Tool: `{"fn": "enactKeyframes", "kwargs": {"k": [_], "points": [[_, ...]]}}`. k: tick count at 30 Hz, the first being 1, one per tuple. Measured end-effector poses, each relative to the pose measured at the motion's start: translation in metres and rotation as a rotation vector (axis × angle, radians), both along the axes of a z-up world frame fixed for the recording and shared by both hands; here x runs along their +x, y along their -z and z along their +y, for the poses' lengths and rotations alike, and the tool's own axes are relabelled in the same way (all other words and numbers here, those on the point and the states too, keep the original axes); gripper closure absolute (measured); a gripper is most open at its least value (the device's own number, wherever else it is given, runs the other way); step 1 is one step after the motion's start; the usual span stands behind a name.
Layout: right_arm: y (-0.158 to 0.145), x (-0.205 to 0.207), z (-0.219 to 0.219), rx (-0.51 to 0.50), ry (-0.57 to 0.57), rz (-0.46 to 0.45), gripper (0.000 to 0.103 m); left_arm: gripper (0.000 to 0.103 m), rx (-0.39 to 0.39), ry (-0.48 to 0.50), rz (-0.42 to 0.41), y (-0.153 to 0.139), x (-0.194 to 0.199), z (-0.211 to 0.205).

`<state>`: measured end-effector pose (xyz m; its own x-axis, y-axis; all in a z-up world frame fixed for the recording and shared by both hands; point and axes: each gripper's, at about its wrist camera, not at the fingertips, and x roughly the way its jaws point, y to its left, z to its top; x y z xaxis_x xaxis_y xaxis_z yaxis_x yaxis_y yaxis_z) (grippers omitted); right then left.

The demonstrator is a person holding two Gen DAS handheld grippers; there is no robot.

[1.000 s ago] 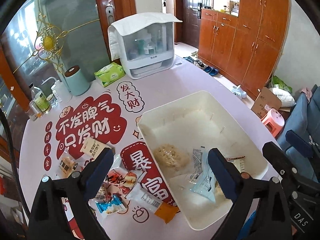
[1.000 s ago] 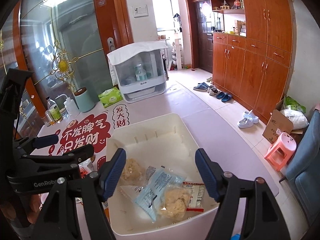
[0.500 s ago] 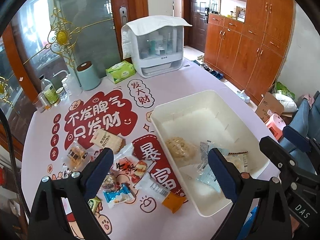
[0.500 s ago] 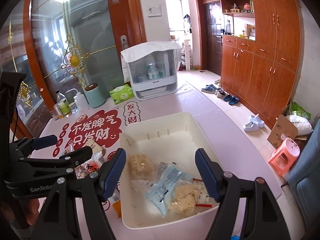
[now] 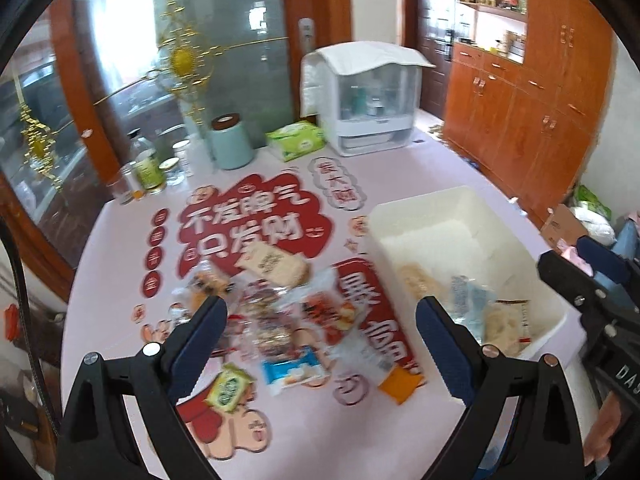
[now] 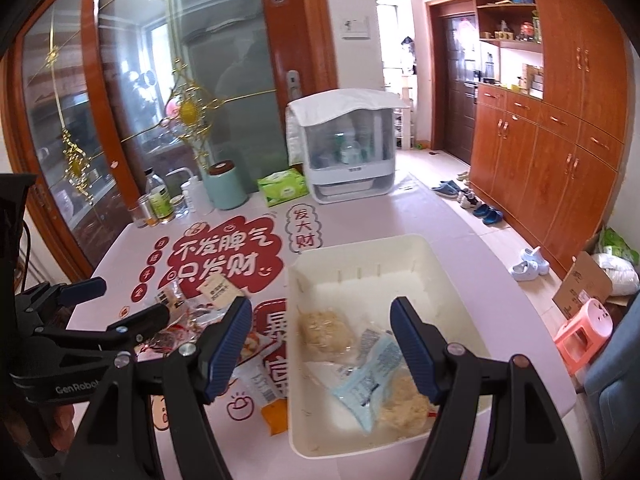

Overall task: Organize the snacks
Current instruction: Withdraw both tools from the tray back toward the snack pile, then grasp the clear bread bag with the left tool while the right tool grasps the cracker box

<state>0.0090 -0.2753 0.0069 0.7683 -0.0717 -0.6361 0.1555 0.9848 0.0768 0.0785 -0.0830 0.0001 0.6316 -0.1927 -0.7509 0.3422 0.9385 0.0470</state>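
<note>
Both grippers have drawn back and up since a second ago: the left wrist view, now motion-blurred, takes in more of the table, and a green-and-yellow packet (image 5: pixel 229 387) has come into sight near the left finger. Left gripper (image 5: pixel 318 338) hangs above the loose snack pile (image 5: pixel 276 320), its fingers wide apart and holding nothing; the pile lies between and just beyond the fingertips, on the pink tablecloth (image 5: pixel 120 248). A blue-and-white packet (image 5: pixel 292 372) sits between the fingers, an orange-ended packet (image 5: pixel 400 384) close to the right finger. White bin (image 5: pixel 452 208) lies beyond the right finger. Right gripper (image 6: pixel 320 346) hovers over the bin's near half (image 6: pixel 360 248), fingers also wide apart and empty, touching nothing. Between them, inside the bin: a pale noodle cake (image 6: pixel 324 326) and a light-blue packet (image 6: pixel 370 376); a second noodle cake (image 6: pixel 404 406) lies partly behind the right finger. Left gripper's black body (image 6: pixel 68 344) shows well left of the left finger, over the pile.
</note>
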Motion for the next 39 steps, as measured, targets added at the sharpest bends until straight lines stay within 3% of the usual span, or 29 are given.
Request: {"fn": "enactKeyframes", "kwargs": {"k": [15, 22, 30, 39], "points": [[0.015, 0.034, 0.073, 0.002, -0.141, 0.077, 0.031, 0.008, 0.02, -0.3, 0.02, 0.018, 0.009, 0.163], [0.029, 0.061, 0.12, -0.024, -0.231, 0.124, 0.031, 0.008, 0.015, -0.371, 0.055, 0.039, 0.018, 0.216], [0.054, 0.134, 0.143, -0.055, -0.314, 0.205, 0.031, 0.008, -0.016, -0.343, 0.153, 0.072, 0.082, 0.218], [0.115, 0.266, 0.143, -0.023, -0.369, 0.376, 0.031, 0.008, -0.108, -0.354, 0.377, 0.134, 0.199, 0.176]]}}
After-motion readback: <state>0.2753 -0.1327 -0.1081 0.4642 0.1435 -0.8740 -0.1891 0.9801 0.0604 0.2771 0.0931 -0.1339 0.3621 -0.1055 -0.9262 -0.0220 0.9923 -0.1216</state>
